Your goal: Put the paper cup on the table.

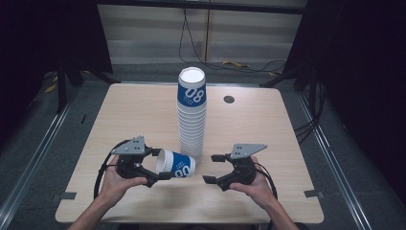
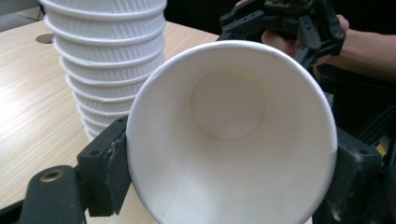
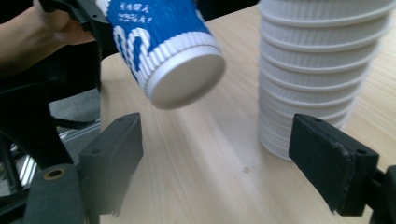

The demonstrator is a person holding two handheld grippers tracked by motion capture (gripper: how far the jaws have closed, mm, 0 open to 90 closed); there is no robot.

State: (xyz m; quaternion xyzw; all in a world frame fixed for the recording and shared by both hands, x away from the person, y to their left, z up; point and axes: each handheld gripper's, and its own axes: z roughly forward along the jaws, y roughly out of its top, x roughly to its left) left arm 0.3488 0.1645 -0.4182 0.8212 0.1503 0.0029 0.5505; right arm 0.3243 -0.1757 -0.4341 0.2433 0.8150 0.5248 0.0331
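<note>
Two risks from here. First: the loose paper cup [image 1: 175, 164] is thin-walled and the left gripper [image 1: 155, 165] clamps it across the rim end; squeeze any harder and the mouth ovalises, and then it likely won't seat cleanly on or in another cup. Second: the tall cup stack [image 1: 192, 115] stands right next to both tools, so a sideways swing of the held cup or of the right gripper [image 1: 212, 168] could clip it and topple the whole column across the wooden table [image 1: 129, 112].

State of the tongs:
- Left: closed on the cup. In the left gripper view both black jaws sit tight against the outside wall at the rim, one on each side, with the open mouth [image 2: 231, 130] facing the camera and the inside bottom visible.
- Right: jaws wide apart, nothing between them. The right gripper view shows bare tabletop [image 3: 205, 158] in the gap.

Where the cup is: off the table, held on its side, mouth toward the left hand [image 1: 117, 182] and blue ribbed base end pointing at the right gripper. In the right gripper view the white base [image 3: 186, 80] hangs above and ahead of the open jaws, nearer the left-hand one, not touching either. The stack [image 3: 322, 70] stands just beyond the right-hand jaw, close. Cup and stack look near each other but apart; I judge no contact.
</note>
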